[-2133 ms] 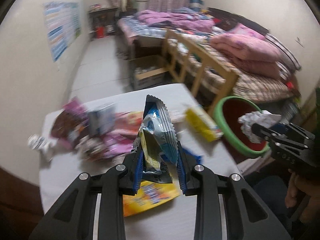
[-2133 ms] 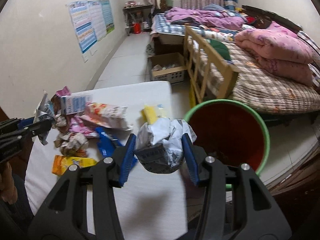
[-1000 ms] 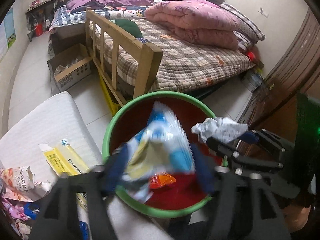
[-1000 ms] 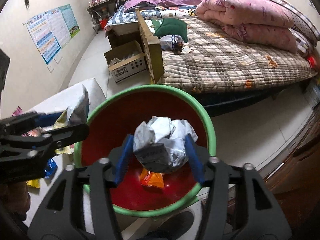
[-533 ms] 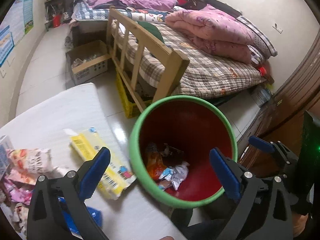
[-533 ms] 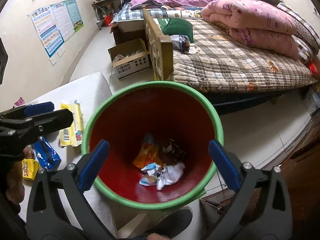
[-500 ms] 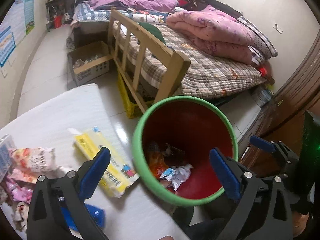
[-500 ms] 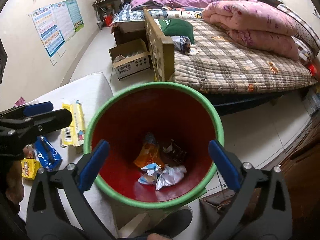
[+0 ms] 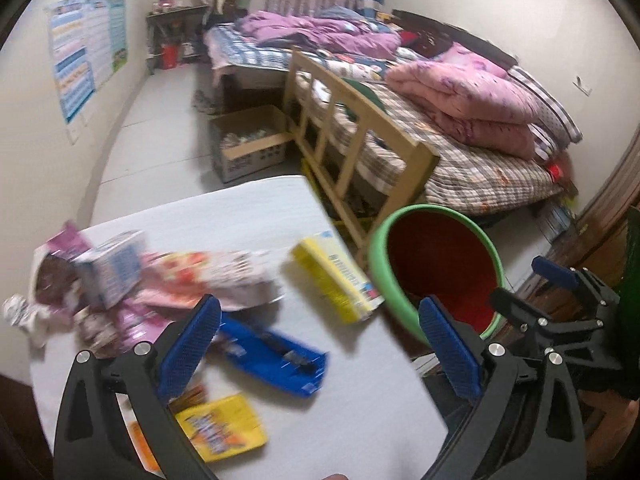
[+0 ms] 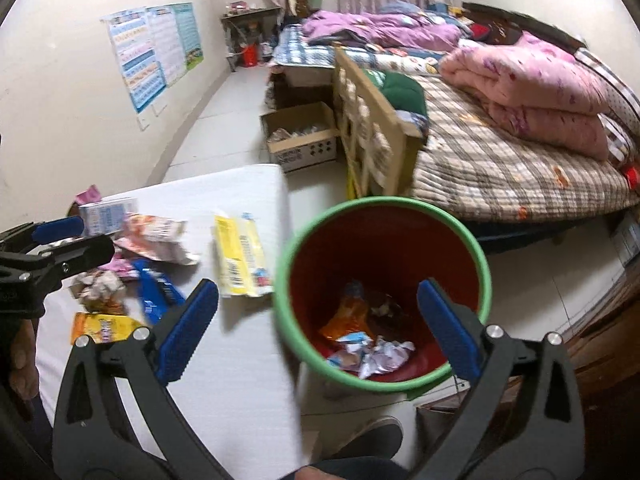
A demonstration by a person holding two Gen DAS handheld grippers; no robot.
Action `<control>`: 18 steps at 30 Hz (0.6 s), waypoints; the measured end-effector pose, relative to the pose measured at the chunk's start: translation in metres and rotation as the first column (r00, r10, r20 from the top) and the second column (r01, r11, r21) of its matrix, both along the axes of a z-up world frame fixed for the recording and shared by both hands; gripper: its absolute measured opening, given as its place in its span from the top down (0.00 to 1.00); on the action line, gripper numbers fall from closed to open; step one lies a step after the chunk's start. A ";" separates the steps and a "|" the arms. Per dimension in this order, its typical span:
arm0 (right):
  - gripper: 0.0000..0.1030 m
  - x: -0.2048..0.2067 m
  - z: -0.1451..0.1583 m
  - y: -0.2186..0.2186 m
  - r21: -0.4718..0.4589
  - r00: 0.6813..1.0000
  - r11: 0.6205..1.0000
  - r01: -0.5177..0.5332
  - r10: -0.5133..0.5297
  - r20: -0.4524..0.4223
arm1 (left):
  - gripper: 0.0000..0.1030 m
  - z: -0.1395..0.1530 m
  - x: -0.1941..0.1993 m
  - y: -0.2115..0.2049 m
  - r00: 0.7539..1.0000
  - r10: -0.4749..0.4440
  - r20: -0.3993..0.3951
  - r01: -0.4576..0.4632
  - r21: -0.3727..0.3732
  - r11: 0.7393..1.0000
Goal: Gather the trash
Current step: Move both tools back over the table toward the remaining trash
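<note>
My left gripper (image 9: pixel 318 334) is open and empty above the white table (image 9: pixel 248 216), over a blue wrapper (image 9: pixel 276 354). My right gripper (image 10: pixel 316 322) is open and empty over the near rim of the green-rimmed red bin (image 10: pixel 484 264), which stands on the floor beside the table. In the bin lie an orange packet (image 10: pixel 346 316), a blue-white wrapper and a crumpled paper ball (image 10: pixel 386 358). On the table lie a yellow pack (image 9: pixel 334 276), a yellow-orange wrapper (image 9: pixel 222 426), a pink-white bag (image 9: pixel 216 276), a small carton (image 9: pixel 110 270) and several crumpled wrappers.
A wooden bed frame (image 9: pixel 360 136) with pink quilts (image 9: pixel 464 96) stands behind the bin. A cardboard box (image 9: pixel 250 144) sits on the floor past the table's far edge. Wall posters (image 10: pixel 154 50) hang at left. A shoe (image 10: pixel 376 438) shows below the bin.
Both grippers let their trash fall into the bin and opened wide. The left gripper swung away from the bin, back over the table; the right drew back a little, still at the bin.
</note>
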State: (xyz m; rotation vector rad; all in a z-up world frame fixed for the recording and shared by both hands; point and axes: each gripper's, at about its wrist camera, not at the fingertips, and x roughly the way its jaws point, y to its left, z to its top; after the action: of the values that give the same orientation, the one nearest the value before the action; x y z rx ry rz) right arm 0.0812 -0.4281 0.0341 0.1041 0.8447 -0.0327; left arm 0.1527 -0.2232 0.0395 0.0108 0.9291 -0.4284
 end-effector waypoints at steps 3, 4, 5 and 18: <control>0.04 -0.002 0.008 0.031 -0.007 0.999 0.999 -0.046 0.046 0.009 | 0.08 0.004 -0.012 0.034 0.999 0.046 0.011 -0.046 -0.001 0.999; 0.05 -0.003 0.010 0.039 -0.009 0.998 0.998 -0.057 0.057 0.011 | 0.08 0.005 -0.015 0.044 0.998 0.059 0.013 -0.059 0.001 0.998; 0.05 -0.004 0.012 0.051 -0.013 0.997 0.997 -0.075 0.075 0.012 | 0.08 0.006 -0.019 0.054 0.997 0.073 0.016 -0.073 0.003 0.997; 0.04 -0.017 0.015 0.152 -0.051 0.977 0.976 -0.211 0.211 0.005 | 0.08 0.002 -0.064 0.188 0.963 0.268 0.035 -0.268 -0.006 0.963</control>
State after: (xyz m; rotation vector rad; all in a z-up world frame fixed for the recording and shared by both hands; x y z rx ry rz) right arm 0.0637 -0.2764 0.0496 -0.0332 0.8404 0.1463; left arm 0.0887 -0.0351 0.0411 -0.1077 0.8805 -0.1768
